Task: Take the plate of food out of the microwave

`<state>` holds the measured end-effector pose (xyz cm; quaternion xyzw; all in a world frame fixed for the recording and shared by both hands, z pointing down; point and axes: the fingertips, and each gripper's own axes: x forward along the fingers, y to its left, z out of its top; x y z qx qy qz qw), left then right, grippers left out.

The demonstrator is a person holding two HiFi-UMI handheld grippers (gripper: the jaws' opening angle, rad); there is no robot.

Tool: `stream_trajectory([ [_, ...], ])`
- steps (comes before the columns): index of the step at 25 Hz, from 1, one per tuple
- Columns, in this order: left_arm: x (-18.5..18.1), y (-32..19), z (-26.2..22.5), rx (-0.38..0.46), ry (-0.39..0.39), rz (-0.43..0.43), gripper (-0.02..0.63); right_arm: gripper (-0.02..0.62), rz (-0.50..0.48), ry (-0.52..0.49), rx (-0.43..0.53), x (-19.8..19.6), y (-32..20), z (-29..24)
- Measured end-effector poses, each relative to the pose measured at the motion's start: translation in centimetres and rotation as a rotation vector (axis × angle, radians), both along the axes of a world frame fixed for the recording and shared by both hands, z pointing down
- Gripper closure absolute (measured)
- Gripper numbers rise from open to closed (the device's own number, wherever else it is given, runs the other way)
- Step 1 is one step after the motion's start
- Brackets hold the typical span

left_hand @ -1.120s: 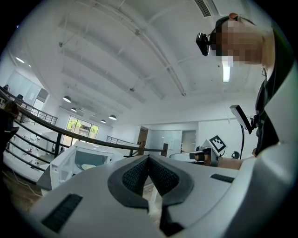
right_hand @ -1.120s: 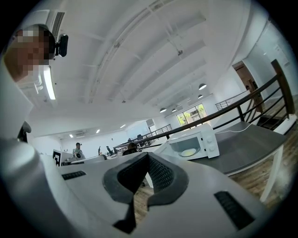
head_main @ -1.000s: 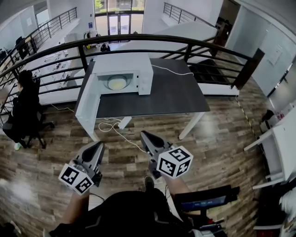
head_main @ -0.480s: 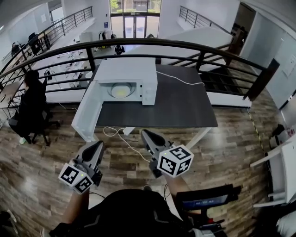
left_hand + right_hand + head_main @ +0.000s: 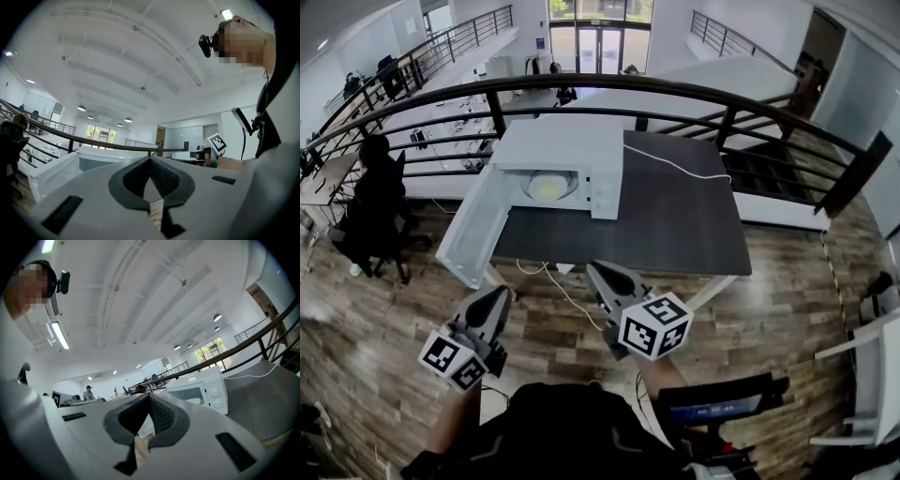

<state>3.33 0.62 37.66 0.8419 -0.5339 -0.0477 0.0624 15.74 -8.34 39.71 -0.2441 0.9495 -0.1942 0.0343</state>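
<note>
A white microwave [image 5: 558, 164] stands on the left end of a dark table [image 5: 656, 220], its door [image 5: 478, 230] swung wide open to the left. Inside it lies a plate of yellowish food [image 5: 548, 187]. Both grippers hang low in front of the person, well short of the table. The left gripper [image 5: 499, 298] is shut and holds nothing. The right gripper [image 5: 598, 273] is shut and empty too. The microwave [image 5: 201, 392] also shows in the right gripper view, to the right of the shut jaws. Its open door [image 5: 49, 171] shows in the left gripper view.
A white cable [image 5: 675, 164] runs across the table from the microwave, another [image 5: 548, 277] dangles to the wooden floor. A black curved railing [image 5: 675, 94] passes behind the table. A person in black [image 5: 375, 202] sits at far left. A black chair [image 5: 722, 403] stands at the lower right.
The view has closed in on the table and microwave, which now sit lower and larger in the head view. Both grippers hold the same pose, shut.
</note>
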Motion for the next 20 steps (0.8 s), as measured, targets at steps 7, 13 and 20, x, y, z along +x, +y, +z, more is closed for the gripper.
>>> stream_trajectory([
  [7, -1.1, -2.1, 0.7, -0.02, -0.021, -0.029, 0.601, 0.595, -0.026, -0.003, -0.022, -1.5, -2.9, 1.3],
  [13, -4.5, -5.5, 0.2, -0.011, -0.011, -0.014, 0.601, 0.595, -0.008, 0.006, -0.029, -5.0, -6.1, 1.0],
  [20, -10.4, -9.6, -1.1, 0.025, 0.004, 0.038, 0.601, 0.595, 0.047, -0.01, -0.045, -11.0, -9.7, 0.3],
])
